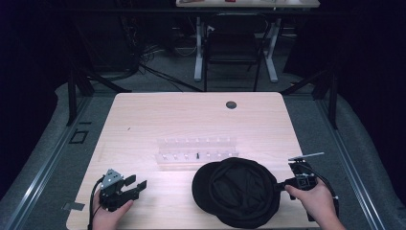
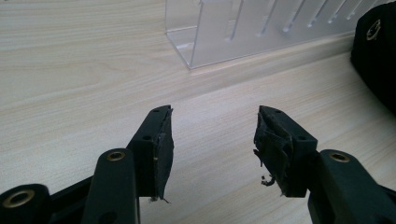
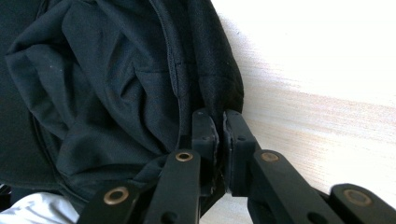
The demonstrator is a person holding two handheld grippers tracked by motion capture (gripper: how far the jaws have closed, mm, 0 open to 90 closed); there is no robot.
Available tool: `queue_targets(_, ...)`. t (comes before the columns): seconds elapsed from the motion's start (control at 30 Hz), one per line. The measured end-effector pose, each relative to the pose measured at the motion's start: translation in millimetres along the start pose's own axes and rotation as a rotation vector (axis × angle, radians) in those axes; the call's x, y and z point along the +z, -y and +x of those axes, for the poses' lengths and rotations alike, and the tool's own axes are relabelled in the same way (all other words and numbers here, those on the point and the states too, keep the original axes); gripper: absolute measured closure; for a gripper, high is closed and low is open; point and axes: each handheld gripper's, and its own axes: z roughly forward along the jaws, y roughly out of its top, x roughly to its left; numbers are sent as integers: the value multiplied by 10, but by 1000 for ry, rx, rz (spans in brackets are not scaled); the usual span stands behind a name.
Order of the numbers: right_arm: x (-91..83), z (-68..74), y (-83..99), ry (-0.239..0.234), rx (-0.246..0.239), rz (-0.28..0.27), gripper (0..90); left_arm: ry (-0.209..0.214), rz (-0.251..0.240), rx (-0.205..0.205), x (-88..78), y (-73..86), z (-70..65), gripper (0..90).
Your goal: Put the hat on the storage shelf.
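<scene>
Dark room, pale wooden table (image 1: 143,120) under bright light

Beyond its far edge stands 1 black chair (image 1: 232,45) beneath a white-legged desk (image 1: 249,4); grey floor (image 1: 33,158) all around.

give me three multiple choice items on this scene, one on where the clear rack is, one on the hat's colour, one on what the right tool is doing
1. Where does the clear rack stand relative to the hat?
A. on the far side of the hat, toward the table's middle
B. on top of the hat
C. at the near edge by the left tool

2. What colour is the hat?
A. white
B. black
C. red

3. What state is the right tool in?
A. wide open above the table
B. closed on the clear rack
C. closed on the hat's rim

Answers:
1. A, the high view shows the rack just past the hat on the wooden table.
2. B, the fabric is black in the high view and the right gripper view.
3. C, the right gripper view shows both jaws pinched together with the hat's edge between them; the left tool stands open over bare wood.
</scene>
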Motion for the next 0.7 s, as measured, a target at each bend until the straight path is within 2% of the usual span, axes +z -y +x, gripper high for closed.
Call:
queue_targets(0.2, -59, -16, -49, -31, 0, 23, 877, 0, 0, -3, 1, 1, 2, 463)
queue_targets(0.23, -48, 8, -38, -27, 32, -12, 878, -1, 0, -2, 1, 1, 3, 463)
queue_targets(0.27, -48, 8, -38, -27, 32, -12, 878, -1, 0, -2, 1, 1, 3, 463)
queue_targets(0.3, -93, -18, -60, -48, 2, 18, 880, -2, 0, -2, 1, 1, 4, 463)
queue_targets(0.33, -93, -18, -60, -48, 2, 18, 880, -2, 0, -2, 1, 1, 4, 463)
queue_targets(0.37, -124, -9, -69, -63, 14, 6, 882, -3, 1, -2, 0, 3, 5, 463)
queue_targets(0.57, -240, 4, -100, -92, 17, -7, 883, -5, 1, -5, 5, 4, -1, 463)
queue_targets(0.63, -284, 8, -116, -121, 28, -9, 883, -4, 0, -5, 6, 5, 0, 463)
queue_targets(0.67, -284, 8, -116, -121, 28, -9, 883, -4, 0, -5, 6, 5, 0, 463)
queue_targets(0.7, -324, 16, -126, -151, 40, -17, 883, -5, 2, -5, 5, 5, 0, 463)
